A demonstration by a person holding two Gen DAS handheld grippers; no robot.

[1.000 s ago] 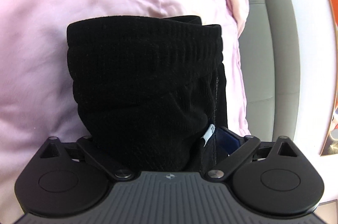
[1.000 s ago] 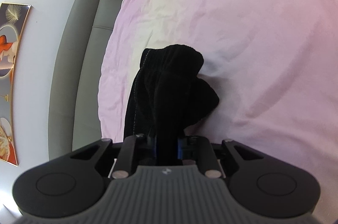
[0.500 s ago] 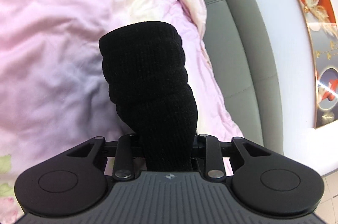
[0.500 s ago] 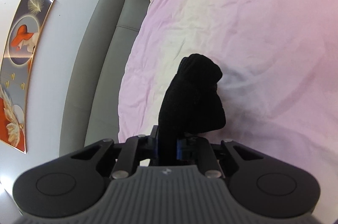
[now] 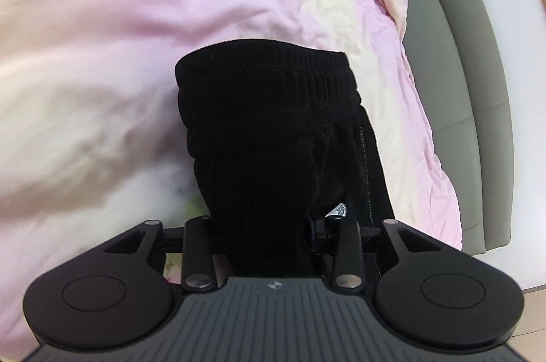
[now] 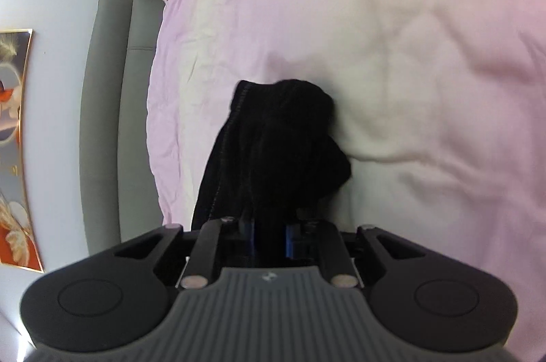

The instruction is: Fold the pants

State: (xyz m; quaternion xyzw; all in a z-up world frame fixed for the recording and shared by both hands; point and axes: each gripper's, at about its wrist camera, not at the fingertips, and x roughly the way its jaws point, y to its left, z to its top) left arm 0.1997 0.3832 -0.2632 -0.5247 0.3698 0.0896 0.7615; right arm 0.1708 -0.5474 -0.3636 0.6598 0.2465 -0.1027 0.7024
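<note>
Together, claws (image 5: 262, 235) (image 6: 269, 239) clamping pants (image 5: 266, 129)

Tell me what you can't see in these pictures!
- Left wrist view: the black pants bunch over the left tongs, hiding the fingertips and the pant legs.
- Right wrist view: the pants cover the right tongs; the cloth is blurred.
- Right wrist view: the wall picture is cut off by the left edge.

The bunched black ribbed-knit pants (image 5: 266, 136) hide both grippers' fingertips — the small white sewn-in label (image 5: 338, 210) is unreadable, its print too small.
</note>
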